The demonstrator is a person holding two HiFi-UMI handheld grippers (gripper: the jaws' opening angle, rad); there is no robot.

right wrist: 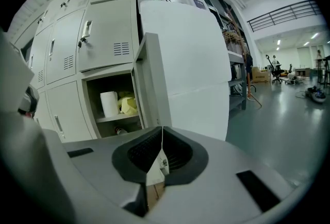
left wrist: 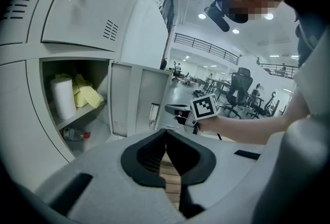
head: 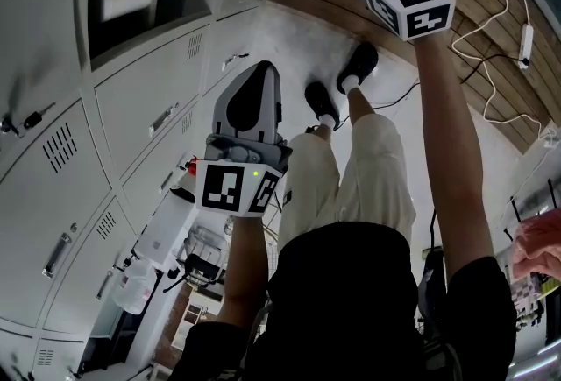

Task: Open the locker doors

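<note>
The left gripper (left wrist: 166, 133) is held with its jaws shut tight. Nothing is between them, and only wood floor is seen below. The right gripper (right wrist: 162, 130) is closed too, and its tips are set right at the edge of the open locker door (right wrist: 153, 79), in the middle of the right gripper view. Inside the open locker (right wrist: 111, 84), left of centre, 1 white paper roll (right wrist: 109, 103) and something yellow (right wrist: 127, 103) are seen. The closed locker doors (right wrist: 105, 32) are seen above it.
</note>
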